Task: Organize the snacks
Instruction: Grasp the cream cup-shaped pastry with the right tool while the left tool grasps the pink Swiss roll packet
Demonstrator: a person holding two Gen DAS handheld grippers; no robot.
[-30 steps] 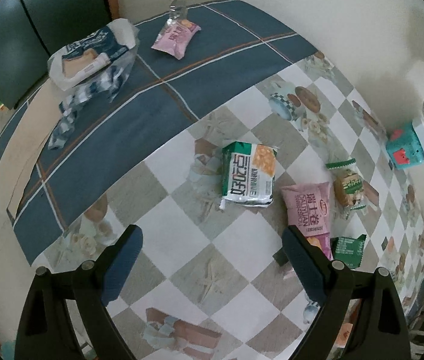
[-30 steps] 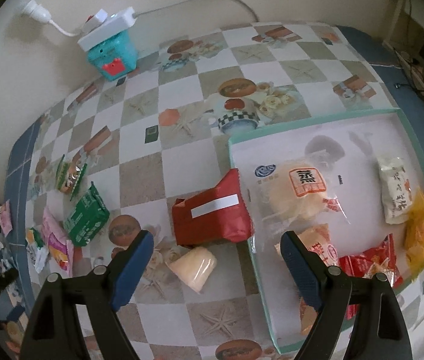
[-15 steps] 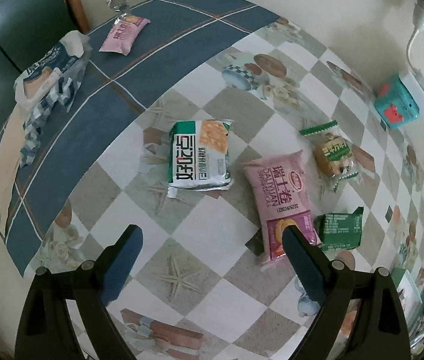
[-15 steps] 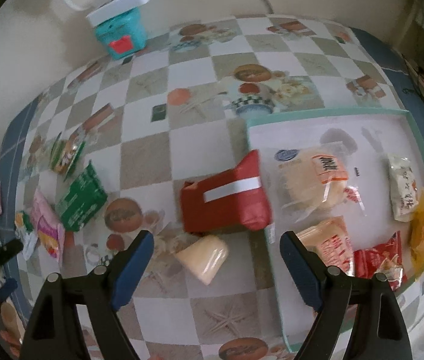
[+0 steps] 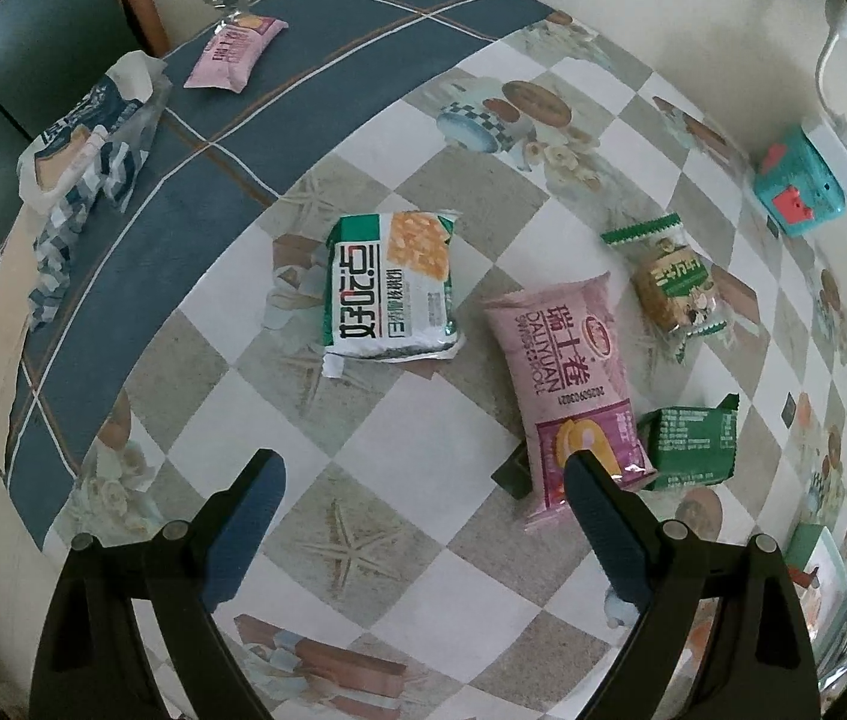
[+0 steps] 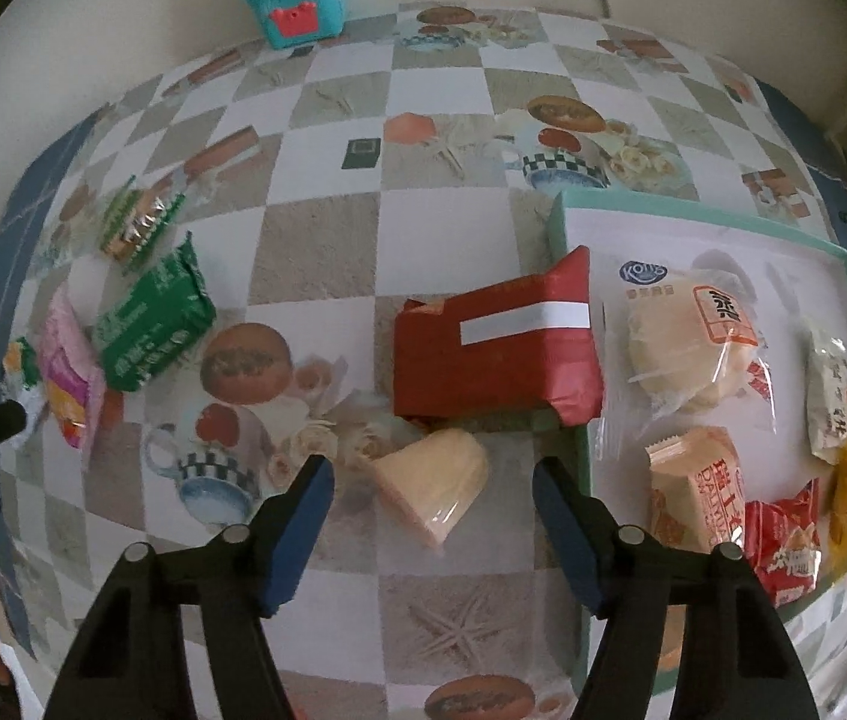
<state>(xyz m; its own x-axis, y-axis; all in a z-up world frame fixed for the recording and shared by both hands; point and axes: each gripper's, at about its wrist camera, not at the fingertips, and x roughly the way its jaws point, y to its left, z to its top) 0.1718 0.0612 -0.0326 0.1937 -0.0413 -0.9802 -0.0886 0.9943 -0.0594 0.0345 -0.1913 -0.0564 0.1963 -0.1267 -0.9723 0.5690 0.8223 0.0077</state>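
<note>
My left gripper [image 5: 423, 468] is open and empty above the checked tablecloth. Ahead of it lie a green-and-white cracker pack [image 5: 390, 288], a pink Swiss-roll pack [image 5: 567, 378], a dark green pack [image 5: 690, 441] and a small green-edged snack [image 5: 669, 282]. My right gripper [image 6: 432, 474] is open, its jaws either side of a pale wedge-shaped snack [image 6: 432, 486] on the table. A red pack [image 6: 495, 342] leans on the edge of the teal-rimmed tray [image 6: 561, 216], which holds several snacks.
A teal toy box [image 5: 795, 192] with a white power strip sits by the wall. A small pink pack [image 5: 237, 51] and a blue-and-white bag [image 5: 81, 138] lie on the blue far part of the tablecloth. A chair stands beyond the table corner.
The left gripper has swung right and come closer to the pink and green packs. The right gripper has moved down and forward, so the pale wedge now lies between its jaws.
</note>
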